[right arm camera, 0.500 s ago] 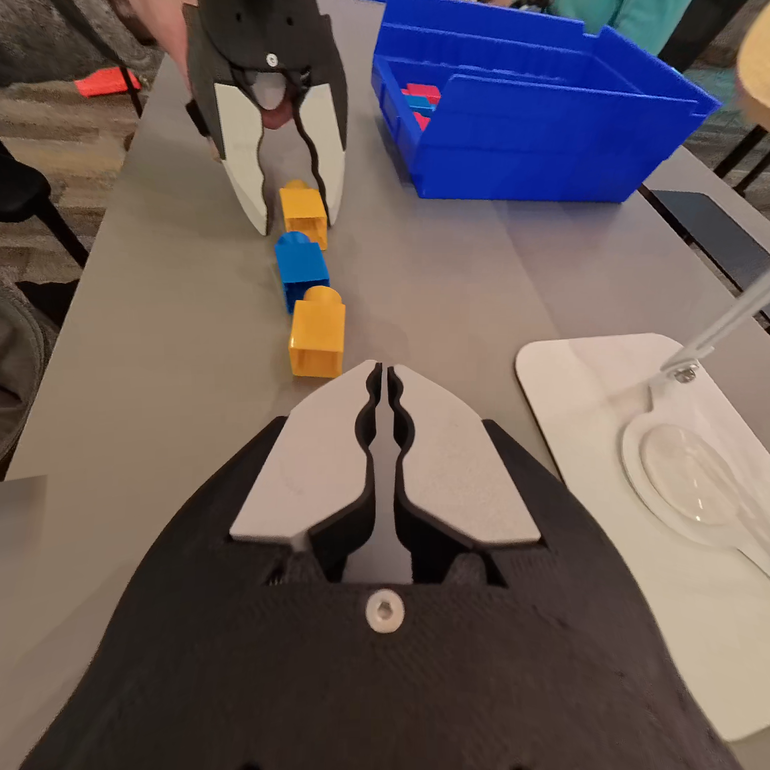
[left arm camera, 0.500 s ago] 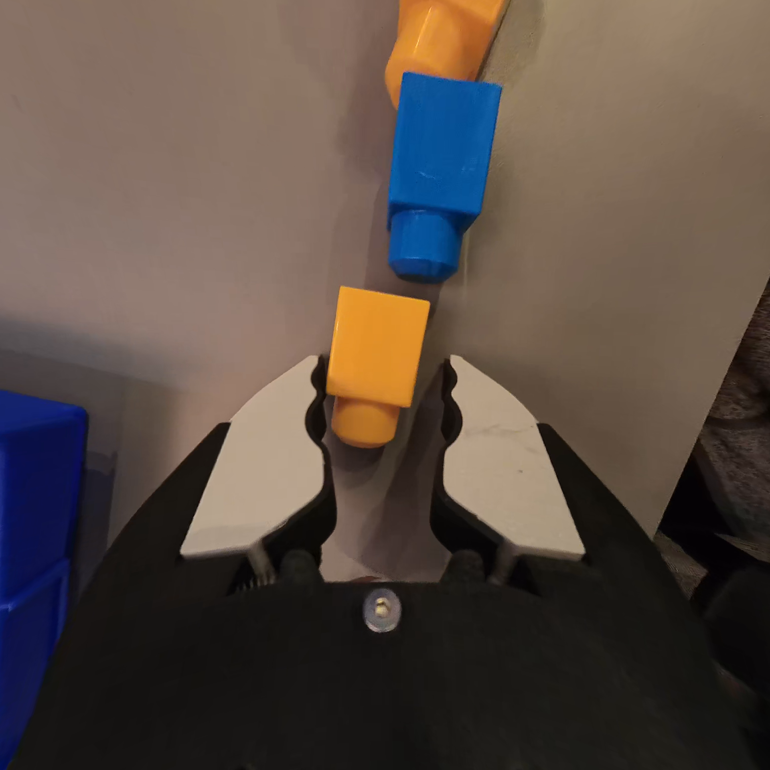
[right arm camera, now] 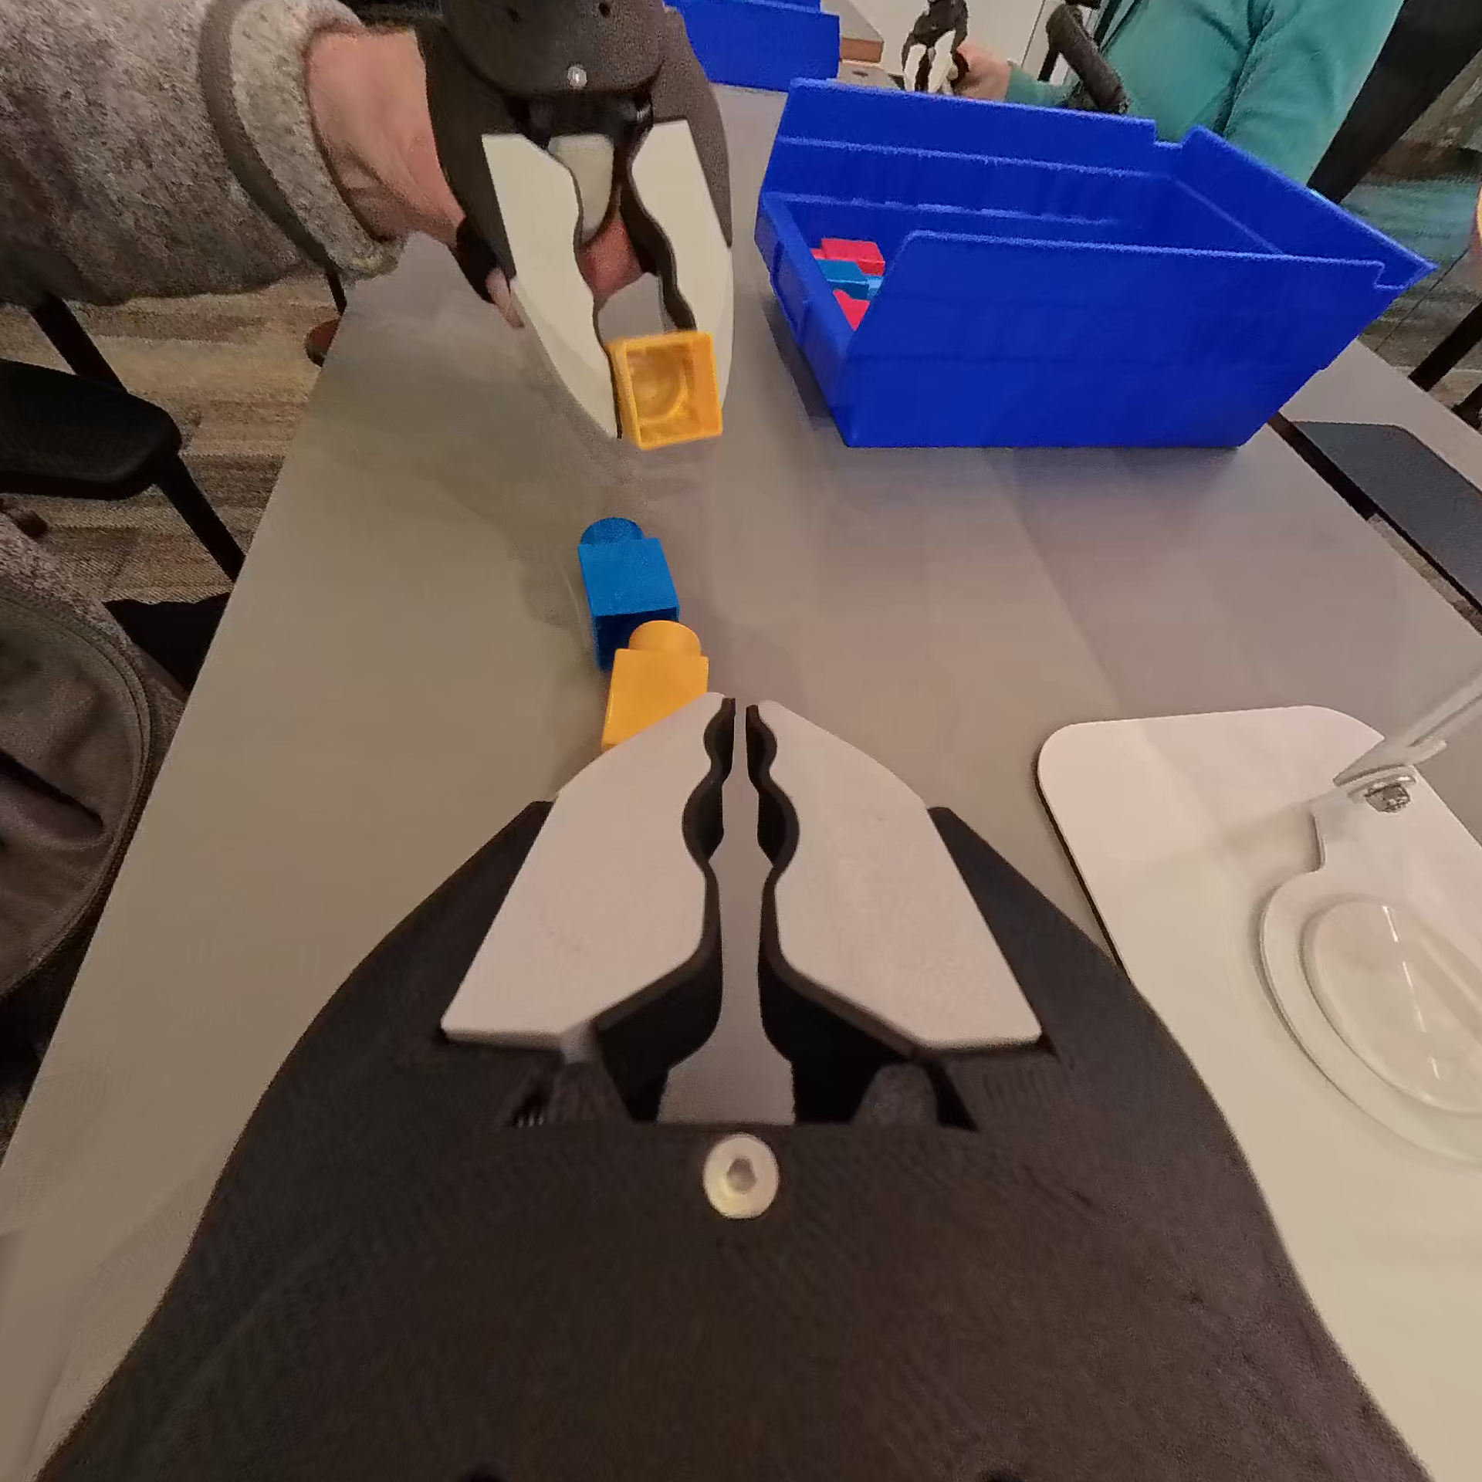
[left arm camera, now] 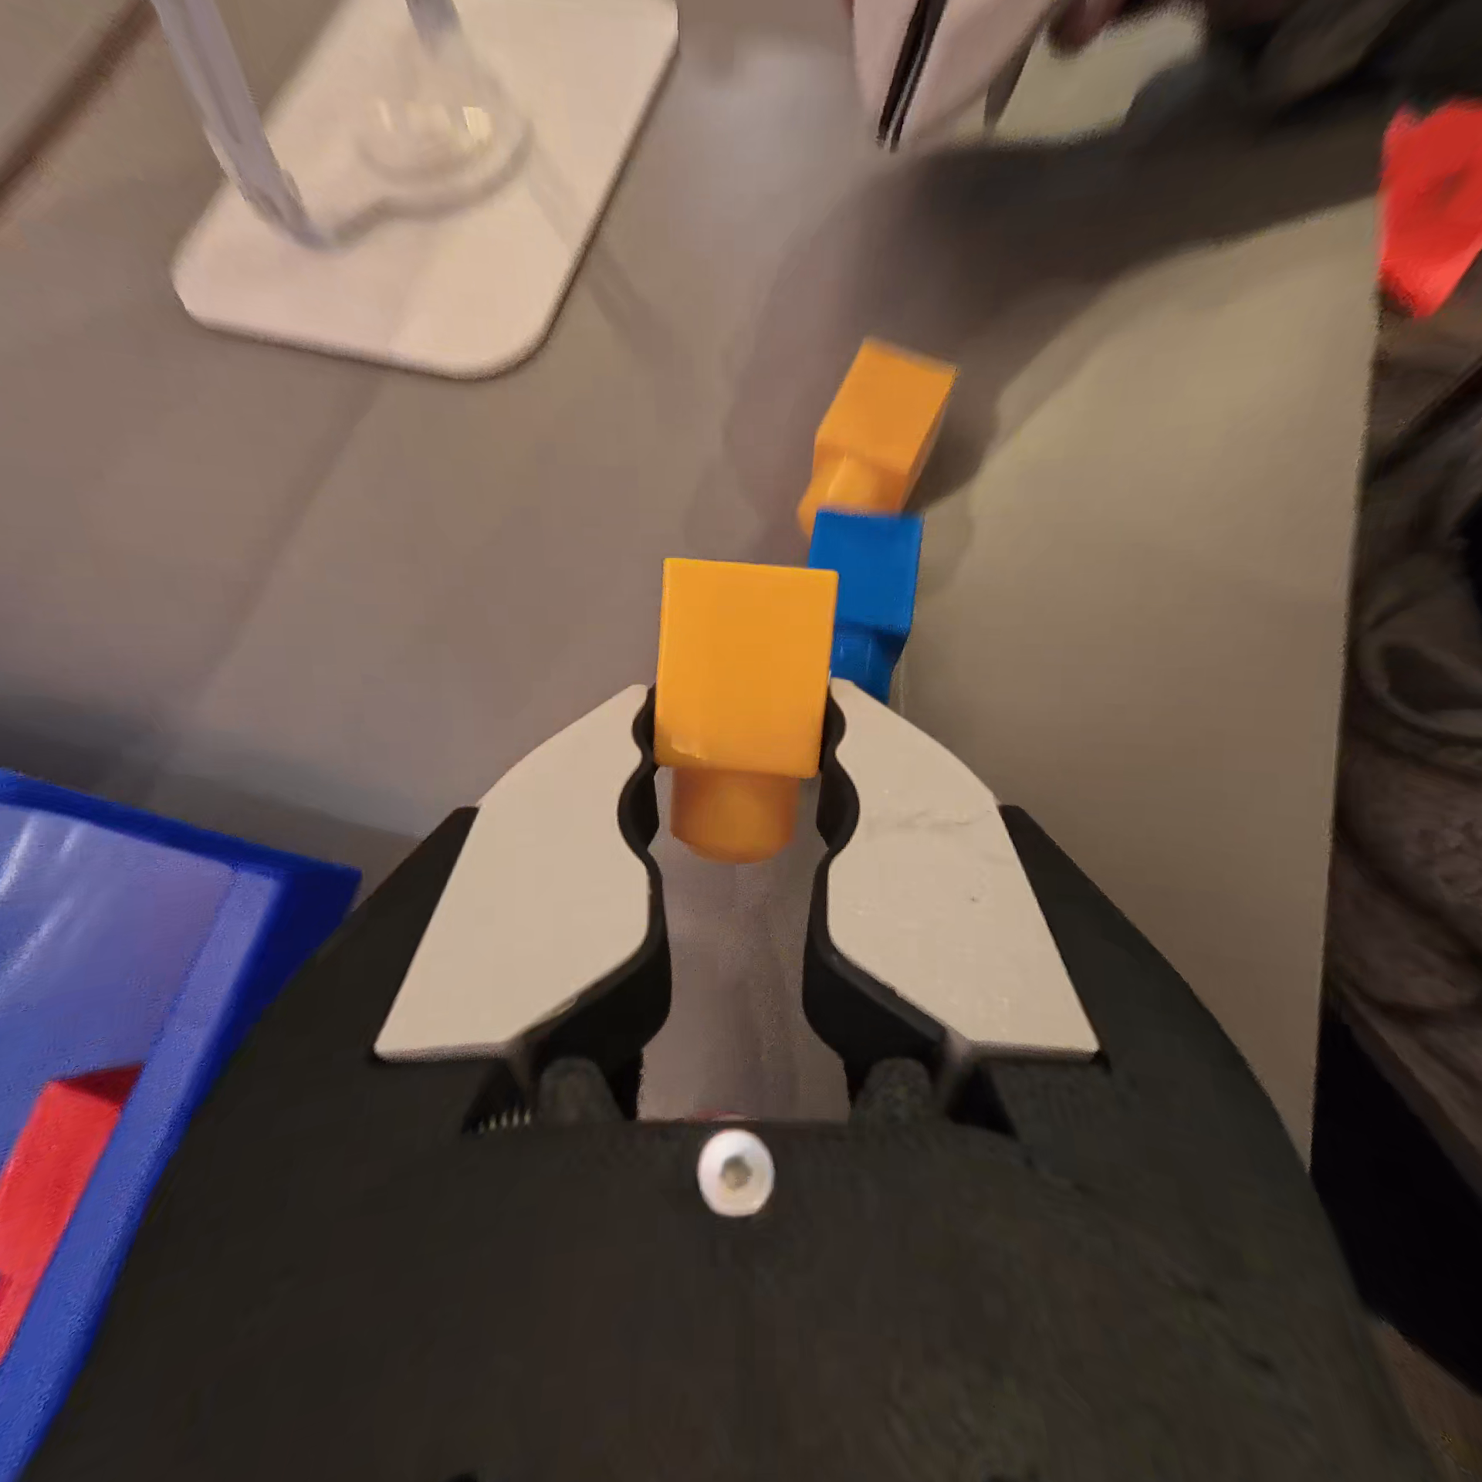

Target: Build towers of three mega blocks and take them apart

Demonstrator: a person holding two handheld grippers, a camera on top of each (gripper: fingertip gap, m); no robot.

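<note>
**Operator:** Currently, what is the state of the left gripper [left arm camera: 742, 722]?

**Technician:** It pinches a yellow block [left arm camera: 742, 666]. Both pads press the block's side faces near its stud end. The stud points back toward the gripper body, and the hollow base faces away. In the right wrist view the same block [right arm camera: 666, 389] is carried clear of the desk [right arm camera: 401, 722], with its open underside toward the camera.

**Operator:** What lies beyond the held block?

**Technician:** A blue block [left arm camera: 870, 593] lies on its side just behind and to the right of the left gripper's tips. A second yellow block [left arm camera: 882, 425] lies farther on, its stud at the blue block's open end. The right wrist view shows this stud [right arm camera: 662, 641] seated in or touching that opening; full engagement cannot be confirmed.

**Operator:** And the right gripper [right arm camera: 739, 710]?

**Technician:** Its fingers are pressed almost together, with only a thin slit between the pads and nothing in them. The second yellow block [right arm camera: 649, 690] lies just left of the tips, partly hidden by the left finger [right arm camera: 609, 874]. Contact between the two cannot be determined.

**Operator:** Other items?

**Technician:** A blue bin [right arm camera: 1083, 337] holding red and blue blocks stands at the far right of the desk. A white base plate [right arm camera: 1163, 802] lies near right.
</note>
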